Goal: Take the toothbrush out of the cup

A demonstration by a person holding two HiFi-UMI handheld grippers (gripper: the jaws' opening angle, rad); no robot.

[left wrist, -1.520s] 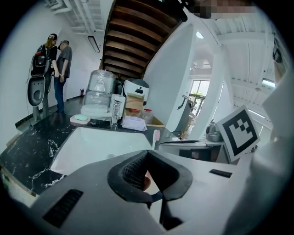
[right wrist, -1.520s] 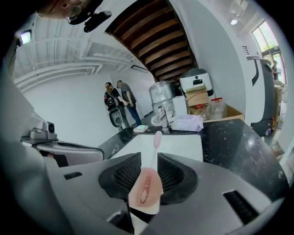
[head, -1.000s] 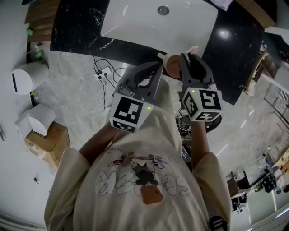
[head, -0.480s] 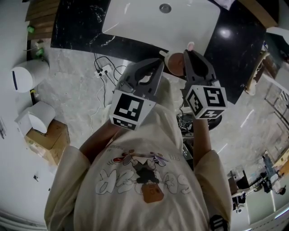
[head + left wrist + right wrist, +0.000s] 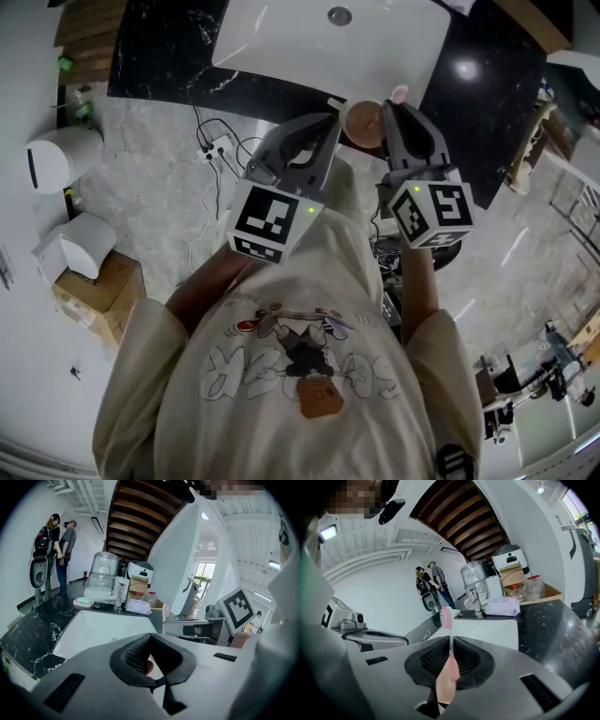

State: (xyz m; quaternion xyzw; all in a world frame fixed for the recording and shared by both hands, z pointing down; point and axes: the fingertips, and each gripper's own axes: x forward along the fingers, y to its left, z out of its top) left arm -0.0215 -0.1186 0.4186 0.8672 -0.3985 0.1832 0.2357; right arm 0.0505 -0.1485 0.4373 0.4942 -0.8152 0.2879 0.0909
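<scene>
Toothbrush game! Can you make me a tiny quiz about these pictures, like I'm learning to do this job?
1. True or false: the left gripper holds the toothbrush.
2. What colour is the toothbrush? A green, B pink, C black.
3. Fill in: beyond the cup, set in the black counter, is a white ____.
Key: 1 false, the right gripper holds it. 2 B. 3 sink.

Overhead plus low views, shared sink [image 5: 281,47]
</scene>
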